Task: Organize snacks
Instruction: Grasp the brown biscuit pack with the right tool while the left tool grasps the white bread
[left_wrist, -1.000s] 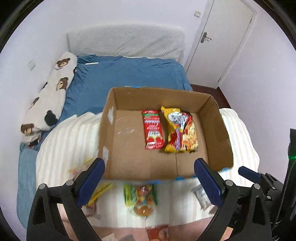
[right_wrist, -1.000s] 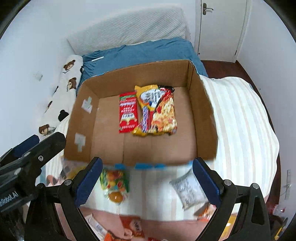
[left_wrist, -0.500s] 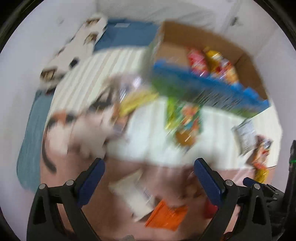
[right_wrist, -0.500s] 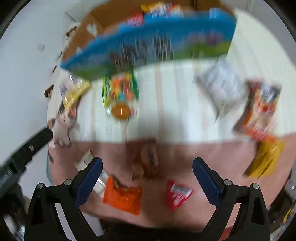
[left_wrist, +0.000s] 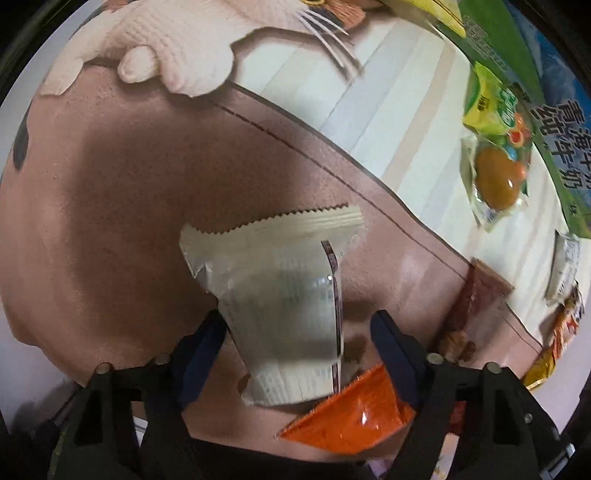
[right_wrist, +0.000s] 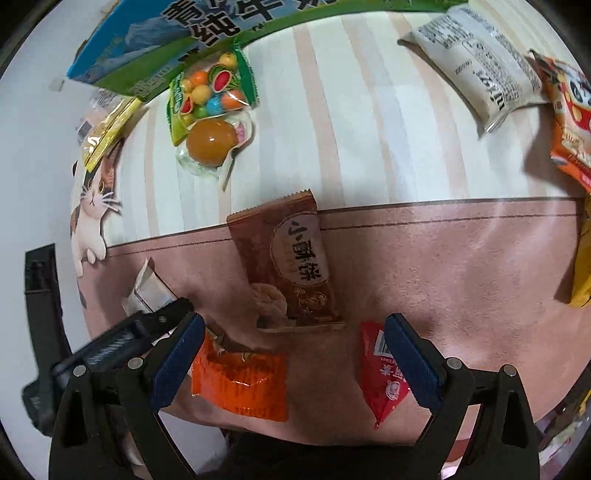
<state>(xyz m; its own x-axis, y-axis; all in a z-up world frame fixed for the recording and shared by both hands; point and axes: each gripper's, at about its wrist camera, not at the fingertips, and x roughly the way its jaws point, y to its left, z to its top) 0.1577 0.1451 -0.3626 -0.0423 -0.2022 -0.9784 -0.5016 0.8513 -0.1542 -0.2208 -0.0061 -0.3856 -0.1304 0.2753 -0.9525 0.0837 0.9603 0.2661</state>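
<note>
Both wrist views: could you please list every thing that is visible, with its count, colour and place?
white packet: 1, cream, pink blanket area, between left gripper's fingers
orange packet: 1, orange, pink area, partly under the white packet
brown packet: 1, brown, across the pink-striped border
red packet: 1, red, by right gripper's right finger
candy bag: 1, green, striped area
jelly cup: 1, amber, below candy bag
grey packet: 1, grey-white, far right
box: 1, blue-green outside, far edge
left gripper: open
right gripper: open
</note>
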